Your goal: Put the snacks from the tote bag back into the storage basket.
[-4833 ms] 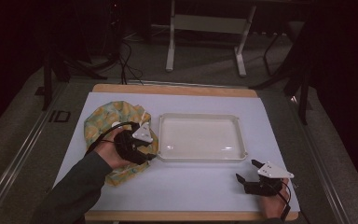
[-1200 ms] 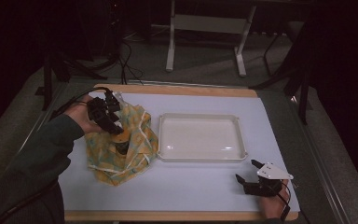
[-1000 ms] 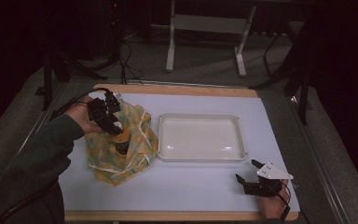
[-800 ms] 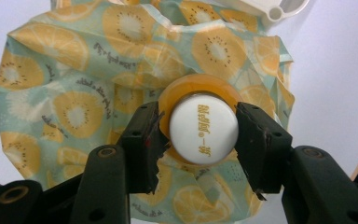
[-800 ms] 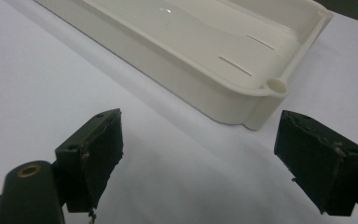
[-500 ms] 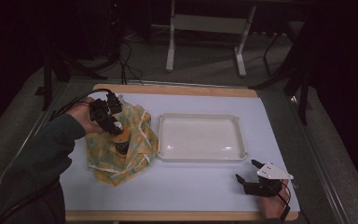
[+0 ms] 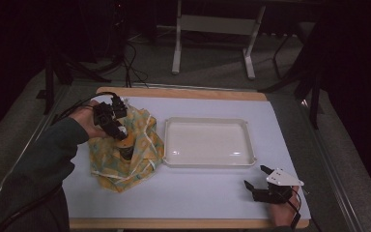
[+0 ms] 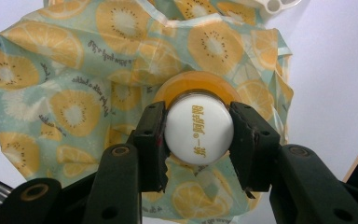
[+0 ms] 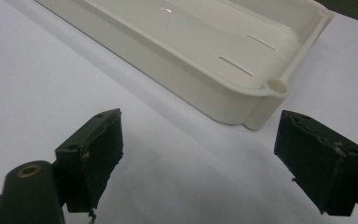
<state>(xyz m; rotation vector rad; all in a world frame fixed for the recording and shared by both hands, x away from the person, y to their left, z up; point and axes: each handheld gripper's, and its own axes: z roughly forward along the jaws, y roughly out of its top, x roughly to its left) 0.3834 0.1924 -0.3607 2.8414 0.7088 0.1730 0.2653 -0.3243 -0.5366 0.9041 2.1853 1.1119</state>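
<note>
We find the left gripper (image 8: 198, 135) clamped on the white cap (image 8: 199, 128) of an orange bottle (image 8: 198, 86), its jaws having just closed, bottle standing in the fruit-print bag (image 7: 125, 150) left of the white tray (image 7: 251, 140). Tray holds nothing. Right gripper (image 9: 200, 158) gapes wide near the tray's corner; bare table (image 7: 198, 198) between.

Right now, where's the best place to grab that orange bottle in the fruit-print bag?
By its white cap, from straight above: the orange bottle stands upright in the bag, and the left tongs already clamp the round cap's sides.
</note>
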